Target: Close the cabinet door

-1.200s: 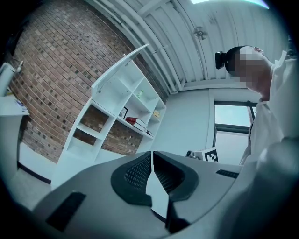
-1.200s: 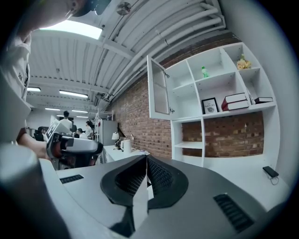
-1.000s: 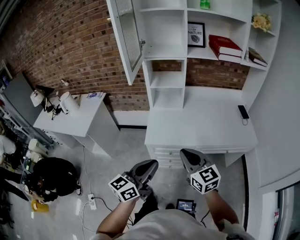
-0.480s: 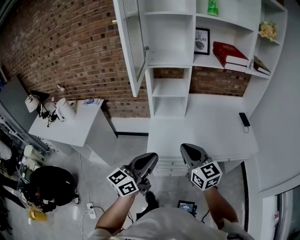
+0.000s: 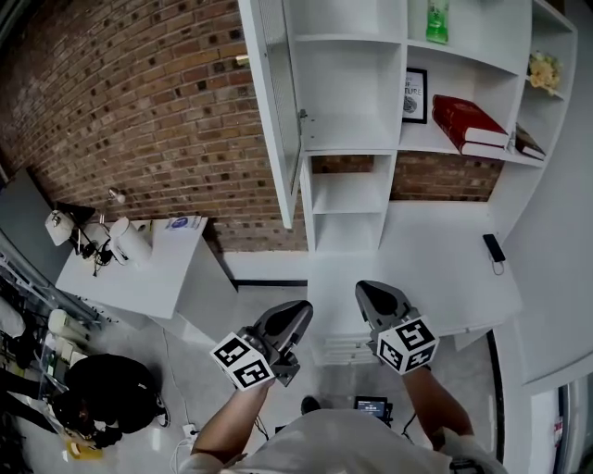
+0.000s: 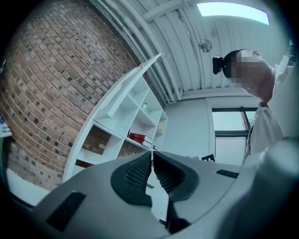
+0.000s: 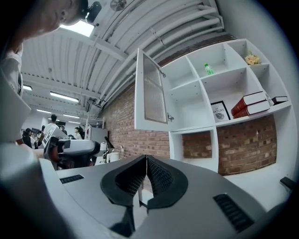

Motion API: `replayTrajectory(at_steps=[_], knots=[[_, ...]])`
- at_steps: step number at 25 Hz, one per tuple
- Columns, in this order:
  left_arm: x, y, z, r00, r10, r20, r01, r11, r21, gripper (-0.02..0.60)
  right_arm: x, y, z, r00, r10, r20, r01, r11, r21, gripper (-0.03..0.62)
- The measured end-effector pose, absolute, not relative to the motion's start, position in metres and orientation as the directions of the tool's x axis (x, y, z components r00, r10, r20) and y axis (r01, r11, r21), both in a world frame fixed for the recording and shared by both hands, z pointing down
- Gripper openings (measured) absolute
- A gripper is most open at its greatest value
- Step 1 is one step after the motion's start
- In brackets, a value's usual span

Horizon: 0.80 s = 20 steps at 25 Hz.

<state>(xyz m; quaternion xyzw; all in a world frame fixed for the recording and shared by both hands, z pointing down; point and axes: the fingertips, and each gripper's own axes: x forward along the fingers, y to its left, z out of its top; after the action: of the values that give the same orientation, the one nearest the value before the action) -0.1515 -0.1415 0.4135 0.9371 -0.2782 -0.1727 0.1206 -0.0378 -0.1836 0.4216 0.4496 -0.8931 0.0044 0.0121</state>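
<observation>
Looking down on a grey floor (image 5: 176, 356) below a red brick wall (image 5: 139, 93). Facing a white shelf unit (image 5: 347, 199) rising over a white desk (image 5: 417, 268), with a small white table (image 5: 139, 268) standing to its left. Getting light from ceiling strips (image 6: 232, 11) and a window (image 6: 231, 121).

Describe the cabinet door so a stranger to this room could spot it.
Find the white shelf unit against the brick wall. At its upper left, the cabinet door stands swung open. It is the only door in view, with a ribbed pane; neighbouring compartments are open-fronted.
</observation>
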Motion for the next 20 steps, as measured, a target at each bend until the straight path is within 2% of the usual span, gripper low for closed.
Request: replayTrajectory(at_steps=[10,20], knots=[[-0.196,-0.182,0.398,0.790,-0.544,-0.285,-0.468,-0.833,0.294,0.023,-0.078,-0.224,0.402,-0.565,-0.825,-0.002,-0.824,0.565,0.039,0.025],[-0.183,-0.208,0.388,0.794,-0.530,-0.298,-0.455,-0.843,0.288,0.023,-0.063,-0.248,0.385,-0.545,-0.838,-0.024,-0.837,0.543,0.060,0.025]])
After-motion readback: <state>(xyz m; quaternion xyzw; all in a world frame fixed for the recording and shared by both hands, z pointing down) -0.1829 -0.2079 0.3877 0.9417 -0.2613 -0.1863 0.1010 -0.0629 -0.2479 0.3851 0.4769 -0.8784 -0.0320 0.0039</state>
